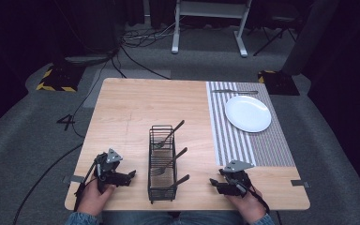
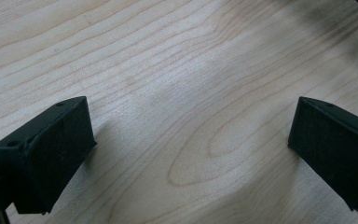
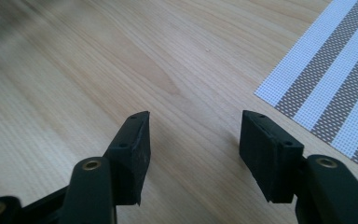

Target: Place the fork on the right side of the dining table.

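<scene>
A black wire caddy point(image 1: 162, 164) stands at the front middle of the wooden table point(image 1: 126, 108), with three forks point(image 1: 168, 161) leaning in it, handles up and to the right. My left gripper point(image 1: 130, 176) rests on the table left of the caddy, pointing right; its jaws stand wide apart over bare wood point(image 2: 191, 140). My right gripper point(image 1: 214, 183) rests right of the caddy, pointing left. Its jaws are open with bare wood between them point(image 3: 193, 135). A white plate point(image 1: 247, 113) lies on a striped placemat point(image 1: 258, 140) at the far right.
A knife point(image 1: 234, 91) lies at the placemat's far edge, beyond the plate. The placemat's corner point(image 3: 326, 88) shows close to the right gripper. Cables and a desk frame point(image 1: 206, 23) stand on the grey floor beyond the table.
</scene>
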